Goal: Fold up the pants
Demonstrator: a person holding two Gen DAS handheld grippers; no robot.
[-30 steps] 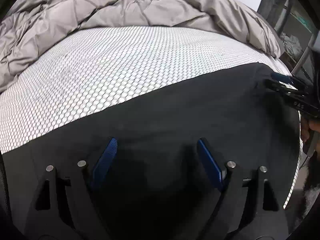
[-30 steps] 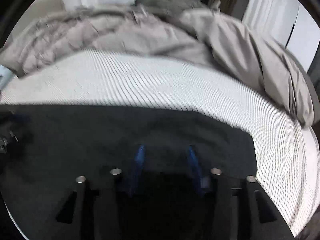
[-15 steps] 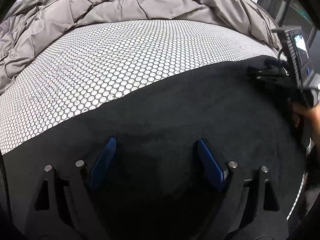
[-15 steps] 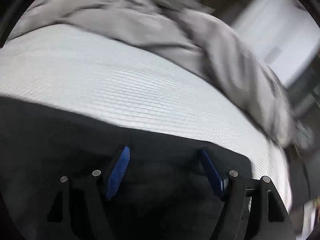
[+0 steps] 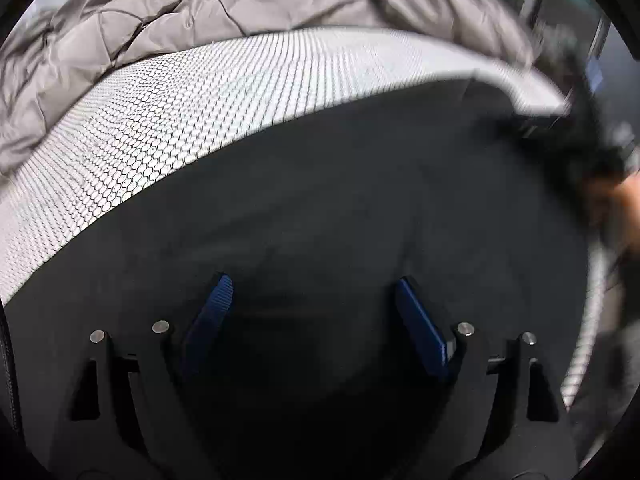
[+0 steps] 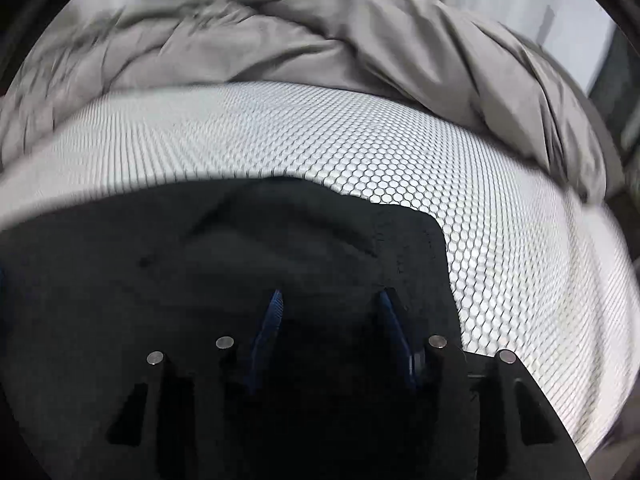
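- the black pants (image 5: 340, 184) lie spread flat on a bed, on a white sheet (image 5: 168, 120) printed with a dark honeycomb pattern.
- a crumpled grey duvet (image 5: 168, 16) is bunched along the far side of the bed, beyond the sheet.
- the left claw (image 5: 310, 300) hangs just above the middle of the dark cloth with its blue pads (image 5: 212, 312) set wide apart; nothing is pinched between them.
- in the right wrist view the right claw (image 6: 328, 304) sits over the pants (image 6: 200, 264) near their squared-off right edge, where the fabric ends against the sheet (image 6: 500, 240).
- its jaws have just been closing and stand at a middling gap; the cloth lies beneath and between the blue pads (image 6: 270, 324), with a soft ridge of fabric rising just ahead of them, but the pads do not visibly press on it.
- at the right edge of the left wrist view, the right claw (image 5: 532, 122) shows as a dark blur at the far corner of the pants, with a hand (image 5: 624, 200) behind it.
- no brand, label or readable writing shows on the pants, the bedding or the claws.
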